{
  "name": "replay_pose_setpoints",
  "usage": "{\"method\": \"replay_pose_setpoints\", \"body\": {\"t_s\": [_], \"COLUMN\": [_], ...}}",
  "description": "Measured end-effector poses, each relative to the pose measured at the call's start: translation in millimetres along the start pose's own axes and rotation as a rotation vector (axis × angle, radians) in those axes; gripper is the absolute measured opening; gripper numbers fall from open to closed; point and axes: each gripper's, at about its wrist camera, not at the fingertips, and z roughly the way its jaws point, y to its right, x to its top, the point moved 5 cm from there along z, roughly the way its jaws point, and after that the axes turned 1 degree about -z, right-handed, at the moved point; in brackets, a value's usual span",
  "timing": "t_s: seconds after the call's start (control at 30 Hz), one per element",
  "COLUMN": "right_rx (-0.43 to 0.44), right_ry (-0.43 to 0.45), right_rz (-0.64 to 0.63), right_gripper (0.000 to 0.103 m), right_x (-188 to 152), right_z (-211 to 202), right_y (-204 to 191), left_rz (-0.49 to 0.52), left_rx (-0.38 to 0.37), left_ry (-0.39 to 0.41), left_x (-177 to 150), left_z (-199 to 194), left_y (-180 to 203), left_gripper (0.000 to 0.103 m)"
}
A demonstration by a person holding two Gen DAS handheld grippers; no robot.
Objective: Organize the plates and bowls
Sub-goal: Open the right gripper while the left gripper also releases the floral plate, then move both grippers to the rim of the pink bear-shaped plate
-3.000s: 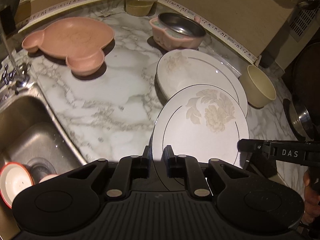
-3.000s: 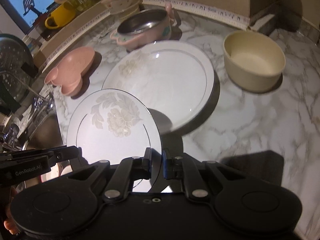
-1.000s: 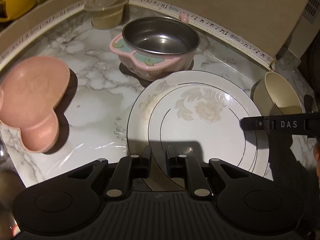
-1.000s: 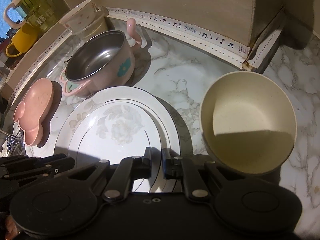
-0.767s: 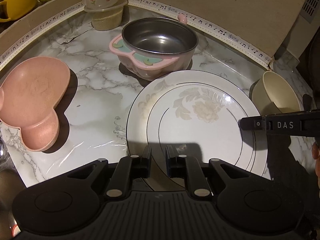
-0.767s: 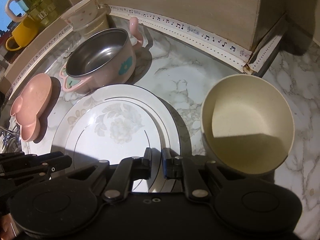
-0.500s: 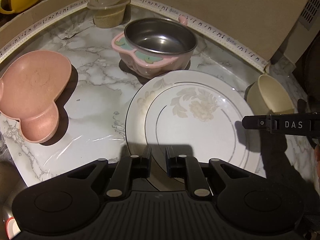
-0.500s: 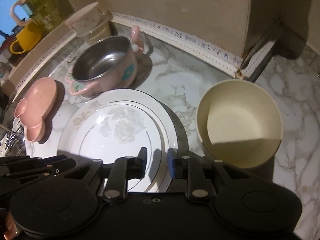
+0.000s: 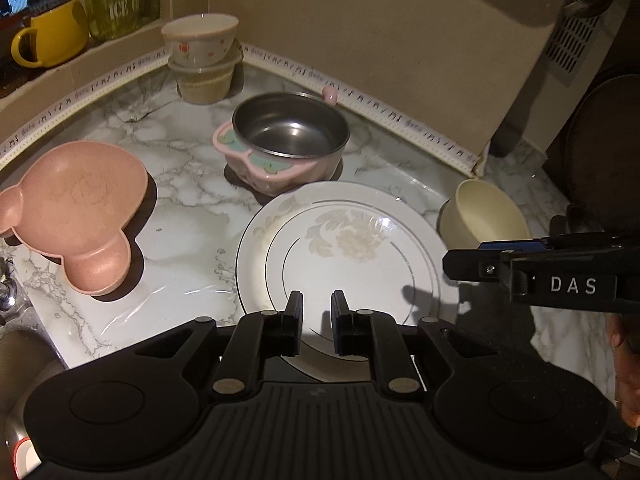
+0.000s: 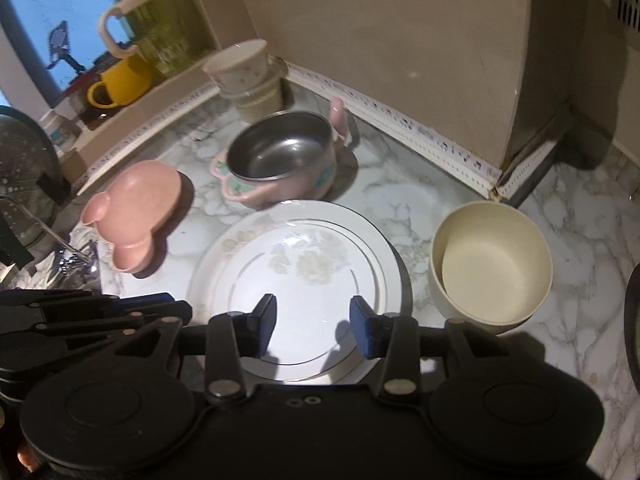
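The pink dish [image 9: 76, 208] lies apart at the left of the worktop [image 9: 188, 232]. The small plate [image 9: 352, 268] rests stacked on the large plate [image 9: 256, 248], mid-worktop. The left gripper [image 9: 316, 316], fingers slightly apart, holds nothing; the right gripper [image 10: 313, 320], jaws wide apart, hangs above the plates. Risk, as I judge: a low pass could knock the cream bowl [image 10: 492, 264] or the steel bowl [image 9: 290, 136], both just beside the plates. Readable: "ICE" on the jar [image 9: 120, 4]; "DAS" on the right gripper.
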Motion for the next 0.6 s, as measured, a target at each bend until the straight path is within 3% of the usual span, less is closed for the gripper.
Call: {"method": "replay_pose_setpoints", "body": {"t_s": [0.6], "right_rx": [0.065], "right_ry": [0.072], "right_rz": [-0.115], "right_gripper": [0.056], "right_x": [0.9], "right_z": [-26.9], "right_y": [-60.9], "left_rz": [-0.021], "left_rx": [0.011], "left_ry": [0.096], "left_x": [-4.8], "left_z": [-51.6], "left_y": [-24.0], "left_gripper": [0.015]}}
